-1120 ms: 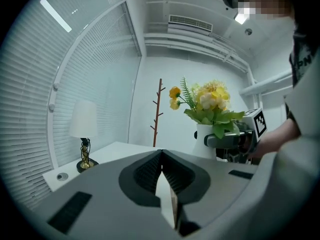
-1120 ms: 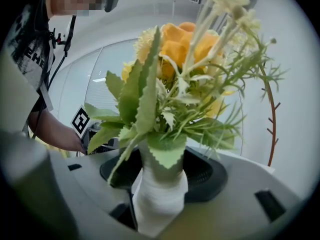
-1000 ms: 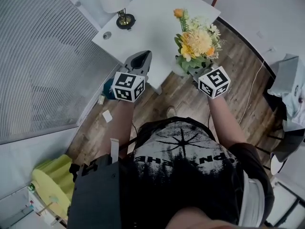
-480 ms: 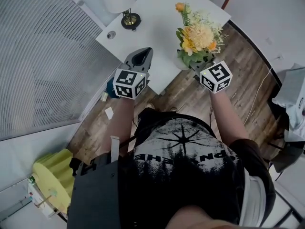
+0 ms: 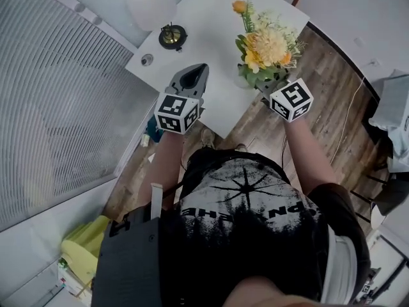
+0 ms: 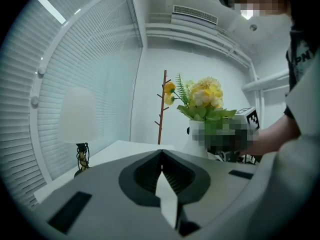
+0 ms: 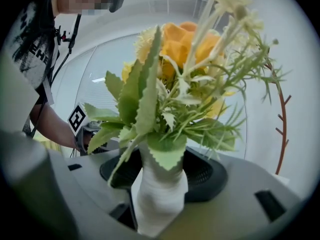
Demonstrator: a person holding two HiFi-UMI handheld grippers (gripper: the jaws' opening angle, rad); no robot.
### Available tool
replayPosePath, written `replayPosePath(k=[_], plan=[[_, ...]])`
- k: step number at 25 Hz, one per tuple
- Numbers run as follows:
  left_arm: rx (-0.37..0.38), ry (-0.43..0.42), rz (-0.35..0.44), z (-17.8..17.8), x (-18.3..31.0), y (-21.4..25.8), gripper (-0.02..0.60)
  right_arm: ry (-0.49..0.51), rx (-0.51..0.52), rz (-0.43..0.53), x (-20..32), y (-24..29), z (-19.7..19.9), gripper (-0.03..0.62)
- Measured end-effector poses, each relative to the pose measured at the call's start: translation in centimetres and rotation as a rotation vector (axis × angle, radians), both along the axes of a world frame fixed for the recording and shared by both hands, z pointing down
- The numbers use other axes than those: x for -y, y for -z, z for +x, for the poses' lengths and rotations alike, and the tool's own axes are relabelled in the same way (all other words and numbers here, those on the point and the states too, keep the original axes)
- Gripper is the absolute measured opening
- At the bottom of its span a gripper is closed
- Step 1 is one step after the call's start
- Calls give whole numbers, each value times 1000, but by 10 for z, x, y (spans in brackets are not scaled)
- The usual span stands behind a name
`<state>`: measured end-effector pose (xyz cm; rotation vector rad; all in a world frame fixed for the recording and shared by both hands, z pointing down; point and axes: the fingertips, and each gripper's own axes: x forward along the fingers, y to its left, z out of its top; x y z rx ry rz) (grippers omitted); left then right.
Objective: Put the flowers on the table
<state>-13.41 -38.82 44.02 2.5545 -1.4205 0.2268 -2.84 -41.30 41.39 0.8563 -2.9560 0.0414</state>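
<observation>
White and textured, a narrow-necked vase [image 7: 159, 199] is clamped between the jaws of the right gripper [image 5: 267, 87]. Its bunch of yellow and orange flowers [image 5: 265, 47] with serrated green leaves rises upright above them. The vase is held over the near edge of the white table [image 5: 211, 37], and no view shows whether its base touches the top. The left gripper [image 5: 192, 78] hovers beside it over the same edge with its jaws together and nothing between them. A white-shaded lamp [image 6: 77, 119] stands farther back on the table, above the wooden plank floor [image 5: 319, 88].
</observation>
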Motion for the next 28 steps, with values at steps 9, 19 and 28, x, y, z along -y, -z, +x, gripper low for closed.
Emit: replayPosePath(k=[9, 19, 28], plan=[[2, -117, -47, -14, 41, -29, 12, -65, -17, 21, 38, -26, -27, 252], [-11, -178, -110, -12, 67, -64, 12, -110, -21, -8, 77, -63, -44, 252], [-2, -168, -132, -18, 82, -79, 12, -143, 1, -18, 104, -83, -48, 252]])
